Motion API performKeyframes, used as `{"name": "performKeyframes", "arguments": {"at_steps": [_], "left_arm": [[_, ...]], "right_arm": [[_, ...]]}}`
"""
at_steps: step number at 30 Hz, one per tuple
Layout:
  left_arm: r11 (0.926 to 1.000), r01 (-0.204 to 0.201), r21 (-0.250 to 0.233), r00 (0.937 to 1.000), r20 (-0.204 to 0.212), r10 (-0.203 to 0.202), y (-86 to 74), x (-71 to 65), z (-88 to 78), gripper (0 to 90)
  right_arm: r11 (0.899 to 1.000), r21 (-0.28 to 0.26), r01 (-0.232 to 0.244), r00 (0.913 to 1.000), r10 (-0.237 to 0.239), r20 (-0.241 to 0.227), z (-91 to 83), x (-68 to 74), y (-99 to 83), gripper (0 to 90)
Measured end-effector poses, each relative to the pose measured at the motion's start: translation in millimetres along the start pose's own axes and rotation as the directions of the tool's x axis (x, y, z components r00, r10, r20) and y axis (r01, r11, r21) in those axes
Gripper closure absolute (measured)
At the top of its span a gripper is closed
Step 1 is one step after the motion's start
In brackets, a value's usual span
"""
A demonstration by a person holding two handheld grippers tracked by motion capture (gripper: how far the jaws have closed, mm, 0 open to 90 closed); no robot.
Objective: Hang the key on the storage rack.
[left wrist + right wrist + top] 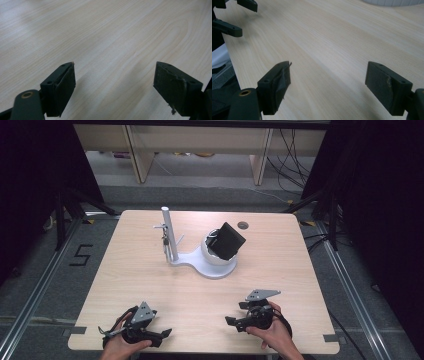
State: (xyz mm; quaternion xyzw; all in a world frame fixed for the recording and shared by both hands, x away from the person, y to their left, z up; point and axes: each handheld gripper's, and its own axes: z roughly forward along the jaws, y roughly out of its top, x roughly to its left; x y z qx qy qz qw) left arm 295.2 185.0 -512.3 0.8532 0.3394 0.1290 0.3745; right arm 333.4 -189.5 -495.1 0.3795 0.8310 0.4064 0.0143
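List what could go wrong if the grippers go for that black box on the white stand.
1. The black box sits tilted in the white stand's bowl, so a one-sided nudge might tip it out.
2. The thin upright post stands just left of the bowl; the left gripper could knock it when reaching in.
3. Both the left gripper and the right gripper have their jaws wide apart near the table's front edge, so a long reach may misalign the grasp.

A white stand (black box tilted on its dome) sits mid-table, post upright.
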Motion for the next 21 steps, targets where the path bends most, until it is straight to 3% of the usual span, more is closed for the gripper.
{"name": "performKeyframes", "arguments": {"at_steps": [8,9,11,16,19,21], "left_arm": [[0.9999,-0.011,0.004,0.9999,0.000,0.011,-1.7,-2.4,1.1,17.3],[1.0000,0.006,0.001,1.0000,-0.003,-0.006,-2.0,-3.0,1.4,17.3],[0.9999,-0.016,-0.002,0.9999,-0.003,0.016,-1.6,-1.3,1.5,17.3],[0.9999,0.005,0.010,1.0000,0.002,-0.005,-2.7,-3.1,2.1,17.1],[0.9999,-0.003,0.010,1.0000,0.004,0.003,-2.6,-3.3,2.4,17.1],[0.9998,-0.017,0.014,0.9998,-0.010,0.018,-2.8,-2.5,3.3,17.1]], "right_arm": [[1.000,0.002,0.002,1.0000,-0.002,0.010,0.7,1.2,-0.2,21.0],[1.000,0.013,0.000,1.0000,0.000,0.005,0.5,1.4,-0.1,21.0],[1.000,0.017,-0.012,0.9999,0.012,0.003,0.3,2.2,-0.2,21.0],[1.000,0.000,0.014,0.9999,-0.014,-0.003,1.6,0.6,-0.5,20.9],[1.000,0.003,0.001,1.0000,-0.001,-0.006,1.8,1.7,-0.6,20.9],[1.000,0.010,0.017,0.9998,-0.018,0.011,1.0,1.1,-0.2,20.8]]}}
